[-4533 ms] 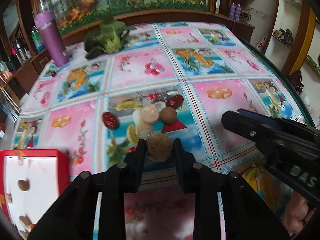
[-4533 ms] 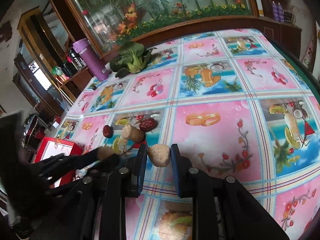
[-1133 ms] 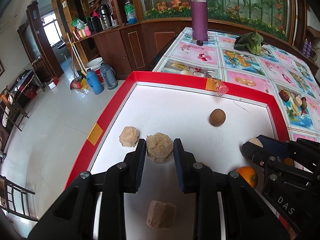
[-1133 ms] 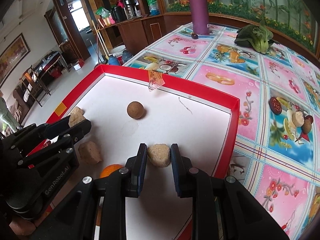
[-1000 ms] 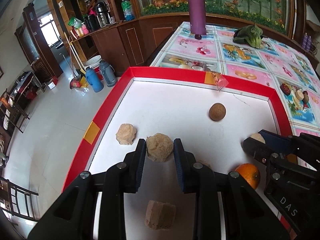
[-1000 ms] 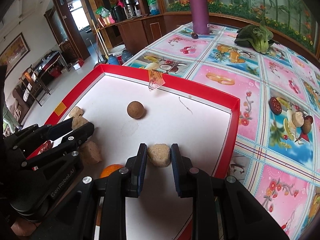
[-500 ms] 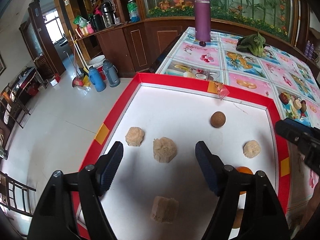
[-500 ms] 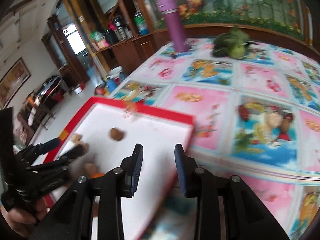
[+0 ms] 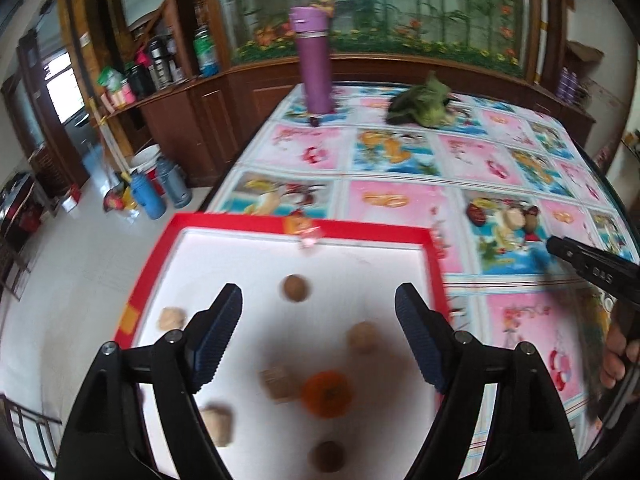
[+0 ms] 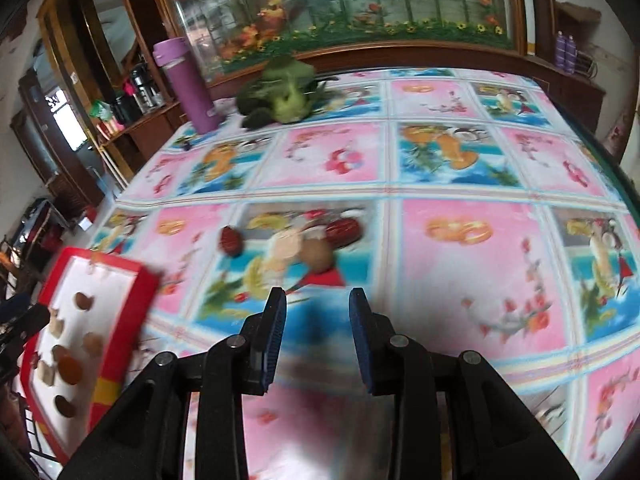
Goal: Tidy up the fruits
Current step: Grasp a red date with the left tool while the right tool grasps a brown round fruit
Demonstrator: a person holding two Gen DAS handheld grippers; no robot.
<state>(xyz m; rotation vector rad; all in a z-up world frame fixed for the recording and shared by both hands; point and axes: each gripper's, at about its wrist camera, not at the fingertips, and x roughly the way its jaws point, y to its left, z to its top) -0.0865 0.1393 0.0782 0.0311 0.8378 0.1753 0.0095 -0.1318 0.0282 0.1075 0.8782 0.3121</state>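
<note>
Left wrist view: the left gripper (image 9: 318, 336) hangs over the red-rimmed tray (image 9: 360, 233) with its jaws spread wide and empty. On the tray's white floor, lower centre of the frame, lie seven blurred pieces: one orange (image 9: 327, 389), two round brown fruits, and four pale, rough lumps. Four more fruits (image 9: 505, 218) sit on the patterned tablecloth (image 9: 400, 156) at right.

Right wrist view: the right gripper (image 10: 316, 326) is empty, its jaws parted, above the tablecloth. Two dark red fruits, one pale and one brown, cluster at centre. The tray lies lower left.
</note>
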